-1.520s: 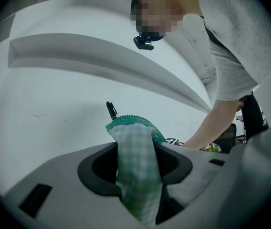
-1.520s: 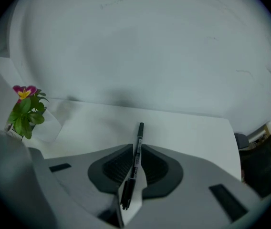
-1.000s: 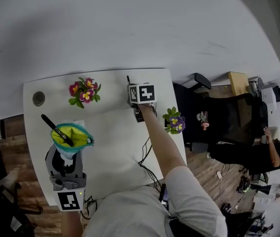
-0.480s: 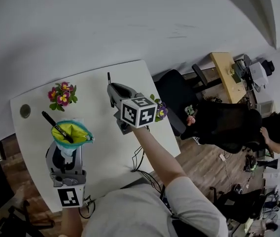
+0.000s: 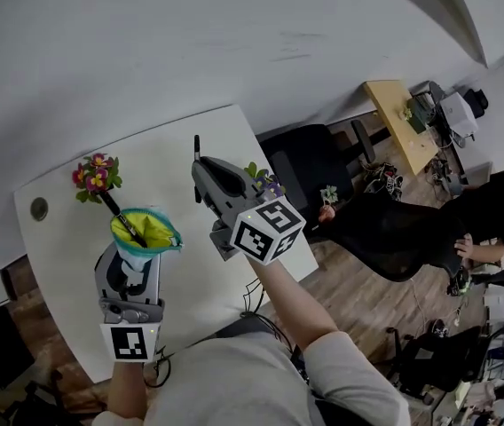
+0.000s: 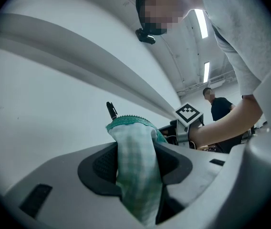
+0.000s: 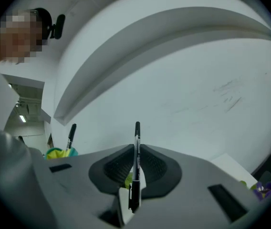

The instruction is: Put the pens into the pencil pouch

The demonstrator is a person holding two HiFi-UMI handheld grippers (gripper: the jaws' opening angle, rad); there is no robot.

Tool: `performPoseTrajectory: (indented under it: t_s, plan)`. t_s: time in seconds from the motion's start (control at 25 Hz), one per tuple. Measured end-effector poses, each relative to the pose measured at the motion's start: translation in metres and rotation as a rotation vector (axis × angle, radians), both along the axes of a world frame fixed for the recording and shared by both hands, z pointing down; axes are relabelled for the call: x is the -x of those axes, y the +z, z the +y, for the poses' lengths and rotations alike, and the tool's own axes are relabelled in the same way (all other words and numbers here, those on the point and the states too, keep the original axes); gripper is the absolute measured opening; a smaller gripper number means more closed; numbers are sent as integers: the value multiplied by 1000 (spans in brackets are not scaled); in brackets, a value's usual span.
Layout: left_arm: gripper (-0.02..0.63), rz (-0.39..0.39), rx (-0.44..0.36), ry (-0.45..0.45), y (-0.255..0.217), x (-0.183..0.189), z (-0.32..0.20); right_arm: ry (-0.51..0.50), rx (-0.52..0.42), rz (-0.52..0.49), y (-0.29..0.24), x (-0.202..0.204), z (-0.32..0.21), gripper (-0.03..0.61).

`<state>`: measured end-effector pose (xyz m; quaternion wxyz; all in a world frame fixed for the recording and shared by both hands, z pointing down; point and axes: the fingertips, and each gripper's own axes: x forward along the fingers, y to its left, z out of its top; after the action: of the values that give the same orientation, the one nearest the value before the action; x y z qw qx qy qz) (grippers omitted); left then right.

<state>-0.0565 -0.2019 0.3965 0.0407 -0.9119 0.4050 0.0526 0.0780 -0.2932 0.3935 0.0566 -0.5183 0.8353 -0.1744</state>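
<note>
Two flowering plants (image 5: 97, 174) (image 5: 263, 181) on the table (image 5: 66, 264) flank the pouch (image 5: 145, 231)

Even indoor light, fisheye-warped edges

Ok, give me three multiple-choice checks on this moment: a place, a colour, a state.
1. Where is the pencil pouch? A) lying on the table B) in the left tongs C) on the black chair
2. Its lining is: A) yellow B) red C) white
3. The right tongs are: A) open, empty B) shut on a black pen C) shut, empty
Answers:
1. B: the left gripper view shows its fabric pinched there.
2. A: the head view shows yellow inside the teal rim.
3. B: the right gripper view shows the pen clamped upright.
</note>
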Motion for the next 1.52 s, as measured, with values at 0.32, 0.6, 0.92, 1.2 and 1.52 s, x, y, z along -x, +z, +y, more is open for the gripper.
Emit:
performPoseTrajectory:
  t_s: [0.32, 0.6, 0.92, 1.2, 1.52]
  plan:
    - [207, -1, 10, 53, -3, -30, 8, -68, -211, -141, -77, 1, 45, 55]
    - [209, 9, 7, 84, -6, -48, 13, -196, -338, -211, -123, 23, 76, 55]
    - [209, 20, 6, 93, -10, -56, 17, -312, -384, -88, -111, 56, 92, 57]
    - [209, 27, 7, 82, -11, -54, 17, -352, -401, -14, -108, 71, 99, 57]
    - [207, 45, -8, 70, -18, -52, 18, -370, -367, 70, -99, 69, 100, 57]
